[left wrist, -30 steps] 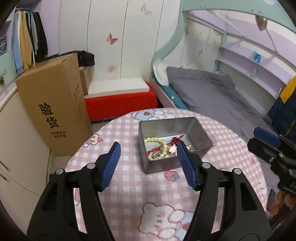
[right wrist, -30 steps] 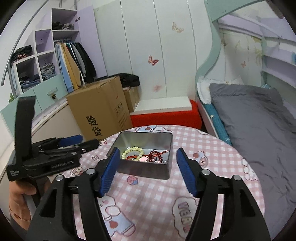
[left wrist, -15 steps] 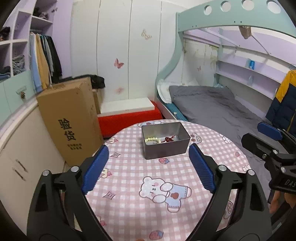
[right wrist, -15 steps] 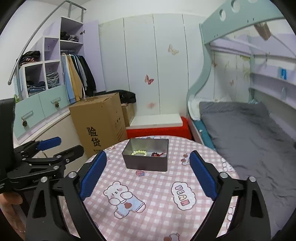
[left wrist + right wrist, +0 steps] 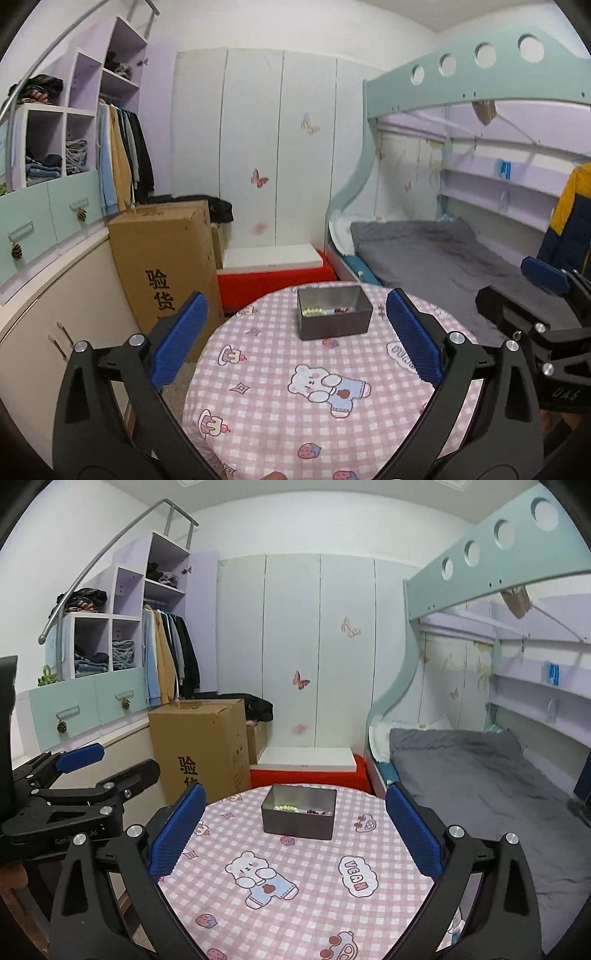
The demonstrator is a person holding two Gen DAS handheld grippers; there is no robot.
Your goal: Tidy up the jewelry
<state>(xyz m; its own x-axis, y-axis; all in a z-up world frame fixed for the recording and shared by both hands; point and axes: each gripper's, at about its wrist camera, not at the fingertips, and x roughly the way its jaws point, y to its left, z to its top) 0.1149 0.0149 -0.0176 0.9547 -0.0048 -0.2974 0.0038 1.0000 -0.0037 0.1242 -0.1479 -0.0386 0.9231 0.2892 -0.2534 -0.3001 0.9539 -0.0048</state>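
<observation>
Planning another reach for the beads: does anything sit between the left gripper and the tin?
Nothing visible does. Only bare checked tablecloth lies between the left gripper, its jaws opening and empty, and the metal tin.

Both wrist cams sit back from table [image 5: 280, 413], aimed slightly down toward 12 o'clock. Shared: tin [image 5: 334, 318] at 12, bed [image 5: 480, 775] at 2–3.

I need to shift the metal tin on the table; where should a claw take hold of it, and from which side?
Grip the metal tin across its short width, one pad on each long wall, coming down from above at the near end. It is open-topped with thin upright walls, and the beads lie low inside. Both claws, left and right, are opening and empty, seemingly wide enough.
</observation>
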